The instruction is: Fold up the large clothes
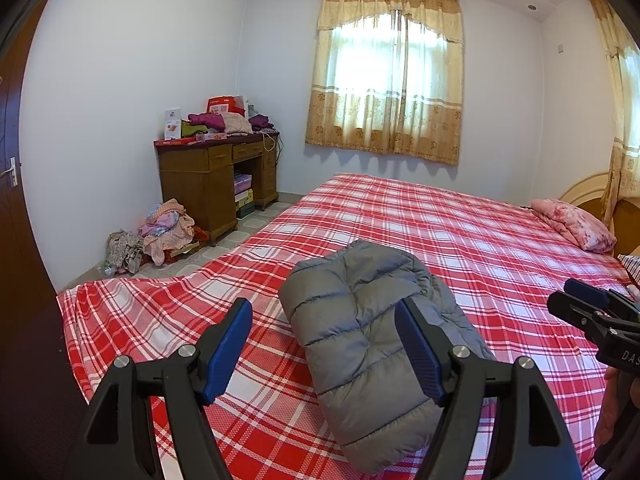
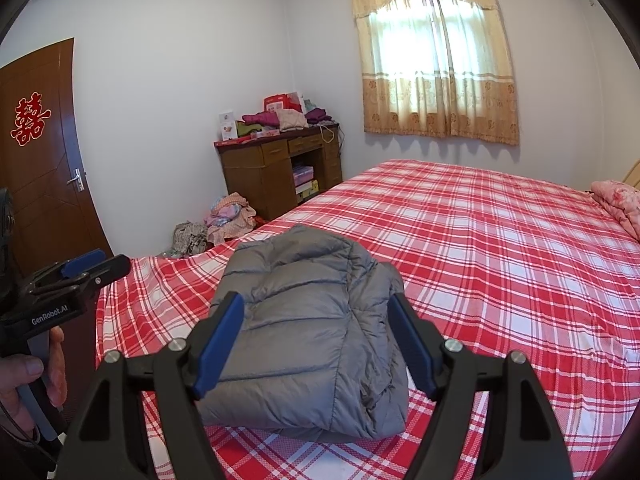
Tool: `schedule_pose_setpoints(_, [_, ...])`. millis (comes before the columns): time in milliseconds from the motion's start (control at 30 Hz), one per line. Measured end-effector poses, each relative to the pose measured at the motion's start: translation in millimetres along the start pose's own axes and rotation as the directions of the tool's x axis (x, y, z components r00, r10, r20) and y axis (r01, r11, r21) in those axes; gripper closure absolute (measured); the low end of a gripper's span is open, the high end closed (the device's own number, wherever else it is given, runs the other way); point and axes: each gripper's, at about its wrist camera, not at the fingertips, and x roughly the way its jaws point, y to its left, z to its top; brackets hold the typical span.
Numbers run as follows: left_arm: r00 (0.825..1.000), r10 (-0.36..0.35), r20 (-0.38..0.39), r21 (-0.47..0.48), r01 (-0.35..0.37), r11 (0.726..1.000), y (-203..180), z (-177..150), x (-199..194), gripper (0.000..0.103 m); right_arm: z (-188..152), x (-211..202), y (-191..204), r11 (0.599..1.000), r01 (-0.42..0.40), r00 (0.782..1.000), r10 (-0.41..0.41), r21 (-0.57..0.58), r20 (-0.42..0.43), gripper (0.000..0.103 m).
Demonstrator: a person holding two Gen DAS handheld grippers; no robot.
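A grey quilted down jacket [image 1: 360, 332] lies folded in a compact bundle near the foot end of the bed, on a red and white checked bedsheet [image 1: 460, 224]. The left gripper [image 1: 324, 344] is held above it with blue pads wide apart, holding nothing; its body reads "GenRobot.AI" in the right wrist view. The right gripper [image 2: 316, 340] is also wide open and empty. Further away stand a wooden desk [image 2: 256, 168] and a brown door [image 2: 44, 148] with a red double-happiness character [image 2: 30, 119].

Left gripper [image 1: 324, 344] held level, jaws spread wide, right gripper [image 2: 316, 340] likewise, both holding nothing
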Motion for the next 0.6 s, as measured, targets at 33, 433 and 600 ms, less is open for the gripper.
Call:
schedule_pose_setpoints(33, [1.000,0.003,0.001,-0.001,-0.003,1.000,-0.2,0.0,0.0,0.029,0.0,0.2,0.2,1.000,0.002,1.000,-0.002,0.001,0.001,0.026])
schedule_pose_setpoints(433, [1.000,0.014,0.011,-0.032,-0.013,0.999,-0.8,1.9,-2.5,0.024,-1.1,-0.6,-1.7,1.000,0.004,1.000,-0.004,0.001,0.005,0.026])
schedule_pose_setpoints(600, [0.999,0.036,0.008,-0.025,-0.036,0.999,-3.9,1.7,-1.6,0.014,-2.6,-0.3,-1.8,1.000,0.001,1.000,-0.001,-0.001,0.002,0.026])
